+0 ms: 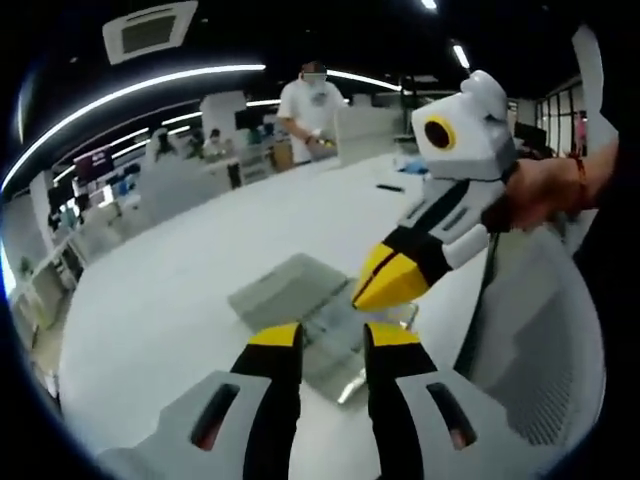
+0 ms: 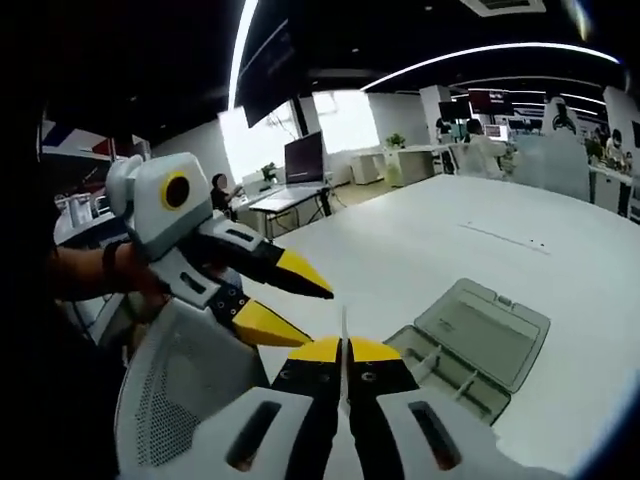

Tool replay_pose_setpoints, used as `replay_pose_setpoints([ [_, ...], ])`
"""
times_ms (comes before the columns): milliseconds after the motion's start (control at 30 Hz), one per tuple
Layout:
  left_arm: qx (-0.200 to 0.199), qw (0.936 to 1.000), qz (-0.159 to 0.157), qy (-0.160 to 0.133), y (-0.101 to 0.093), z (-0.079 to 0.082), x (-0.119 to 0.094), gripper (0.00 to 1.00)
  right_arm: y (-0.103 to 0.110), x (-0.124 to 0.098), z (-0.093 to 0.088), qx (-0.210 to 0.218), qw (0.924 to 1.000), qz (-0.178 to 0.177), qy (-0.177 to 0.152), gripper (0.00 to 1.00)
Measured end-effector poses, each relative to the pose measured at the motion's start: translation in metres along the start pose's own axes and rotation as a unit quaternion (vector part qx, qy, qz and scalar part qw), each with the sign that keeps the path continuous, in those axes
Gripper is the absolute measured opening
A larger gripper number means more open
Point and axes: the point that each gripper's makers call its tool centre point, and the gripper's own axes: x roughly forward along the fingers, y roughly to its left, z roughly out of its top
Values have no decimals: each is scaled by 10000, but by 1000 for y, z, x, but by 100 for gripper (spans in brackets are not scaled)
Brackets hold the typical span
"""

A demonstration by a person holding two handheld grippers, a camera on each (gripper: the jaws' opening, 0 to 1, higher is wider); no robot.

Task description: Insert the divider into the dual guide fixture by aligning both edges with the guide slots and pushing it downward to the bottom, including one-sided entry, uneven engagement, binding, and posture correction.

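The grey fixture (image 1: 335, 350) lies on the white table just past my left gripper (image 1: 335, 340), whose jaws stand open and hold nothing. Its hinged lid (image 1: 285, 290) is folded back flat. In the right gripper view the fixture (image 2: 450, 385) sits right of the jaws, with the lid (image 2: 485, 330) behind it. My right gripper (image 2: 345, 350) is shut on the divider (image 2: 343, 325), a thin clear sheet seen edge-on between the yellow tips. The right gripper (image 1: 375, 290) hangs over the fixture in the left gripper view. The left gripper (image 2: 315, 315) shows open, coming in from the left.
A white mesh chair back (image 1: 540, 340) stands close at the table's near edge, also seen as the chair back (image 2: 180, 390) low on the left. A hand (image 1: 545, 190) holds the right gripper. A person (image 1: 312, 105) stands beyond the table (image 1: 180, 290). Desks and monitors fill the background.
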Motion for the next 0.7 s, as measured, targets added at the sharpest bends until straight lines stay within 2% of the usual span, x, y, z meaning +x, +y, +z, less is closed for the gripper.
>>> replay_pose_setpoints([
  [133,257,9996,-110,91,-3,1,1,23,2,-1,-1,-81,9999,97,-3,0],
  [300,544,9981,-260,155,-8,2,3,23,5,-1,-1,-668,9974,277,51,0],
  [467,983,9935,-414,393,-9,-2,3,22,7,0,0,-832,9958,358,110,0],
  [600,1200,9898,-645,425,-11,-3,4,22,15,2,-1,-1167,9915,555,154,0],
  [700,1318,9880,-670,456,-10,-3,3,21,16,4,-2,-1291,9898,564,228,0],
])
